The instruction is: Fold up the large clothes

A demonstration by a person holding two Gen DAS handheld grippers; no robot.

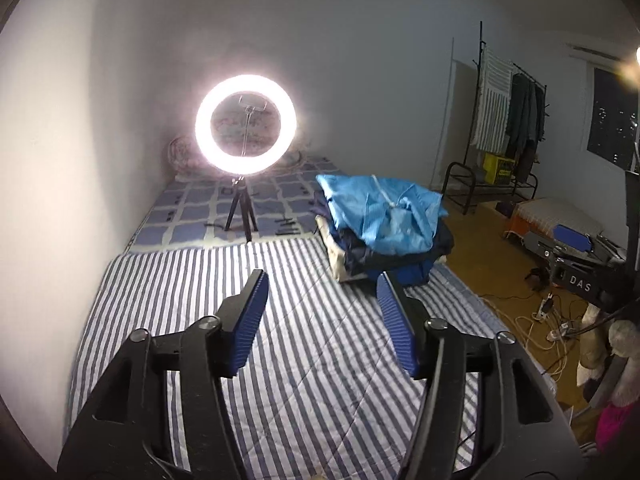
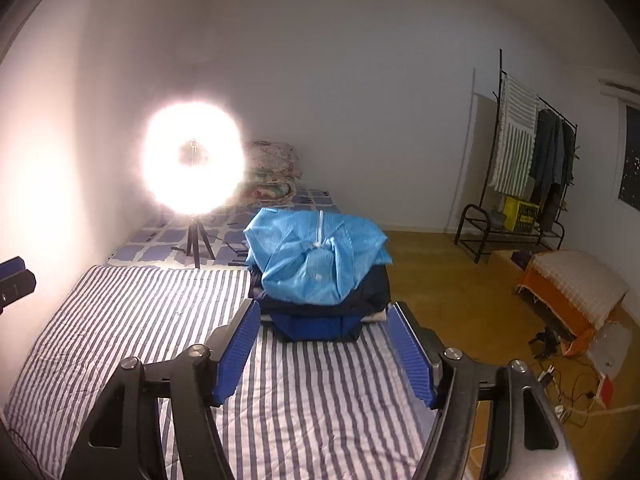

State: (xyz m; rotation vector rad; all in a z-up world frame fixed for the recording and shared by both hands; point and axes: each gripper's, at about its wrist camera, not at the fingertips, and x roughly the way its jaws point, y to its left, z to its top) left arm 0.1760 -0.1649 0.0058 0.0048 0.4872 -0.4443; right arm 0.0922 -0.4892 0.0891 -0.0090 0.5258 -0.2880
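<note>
Blue-padded fingers (image 1: pixel 256 312) of both grippers spread, holding nothing.

Stack of folded clothes (image 2: pixel 320 280) sits on the striped blanket (image 2: pixel 120 320), at its far right corner. Top layer: light blue zipped garment (image 2: pixel 316 256), loosely folded and rumpled. Below it a dark navy piece (image 2: pixel 372 292), then a royal blue one (image 2: pixel 320 328).
</note>
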